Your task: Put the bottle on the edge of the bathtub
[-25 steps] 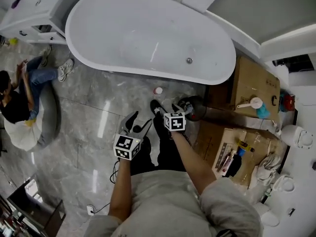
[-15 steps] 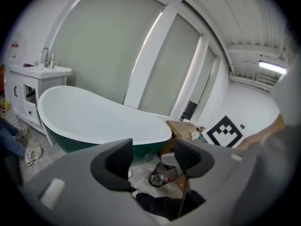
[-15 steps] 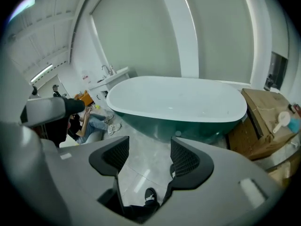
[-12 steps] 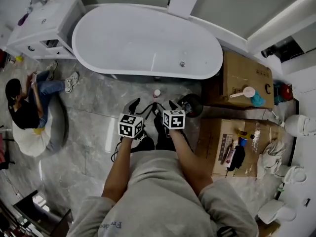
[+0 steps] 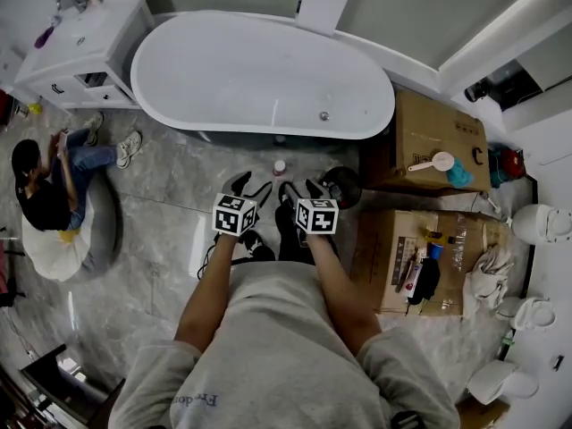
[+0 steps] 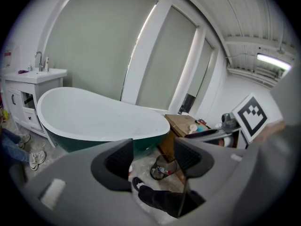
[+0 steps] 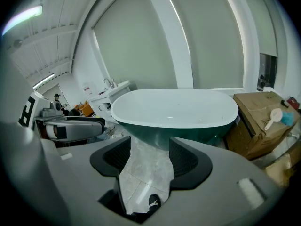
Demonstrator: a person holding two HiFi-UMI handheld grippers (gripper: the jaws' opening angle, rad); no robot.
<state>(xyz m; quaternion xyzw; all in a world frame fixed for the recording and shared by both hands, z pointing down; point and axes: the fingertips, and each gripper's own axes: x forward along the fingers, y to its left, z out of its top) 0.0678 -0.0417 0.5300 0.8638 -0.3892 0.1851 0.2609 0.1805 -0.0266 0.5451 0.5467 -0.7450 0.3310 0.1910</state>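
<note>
A small white bottle with a red cap (image 5: 280,166) stands on the grey floor just in front of the white bathtub (image 5: 170,105). My left gripper (image 5: 250,189) and right gripper (image 5: 301,190) are held side by side above the floor, short of the bottle and pointing toward the tub. Both are open with nothing between the jaws. In the left gripper view the left gripper (image 6: 153,157) frames the floor, and the bottle (image 6: 130,170) peeks out beside one pad below the tub (image 6: 94,121). Through the right gripper (image 7: 149,157) I see bare floor and the tub (image 7: 178,108).
A dark wire bin (image 5: 342,186) stands right of the bottle. Cardboard boxes (image 5: 438,137) with small items fill the right side. A person (image 5: 40,186) sits on a beanbag at the left, near a white vanity (image 5: 85,38).
Both grippers have risen from the floor, the right one more, and now sit level beside each other. The view has pulled back. The bottle has stayed on the floor.
</note>
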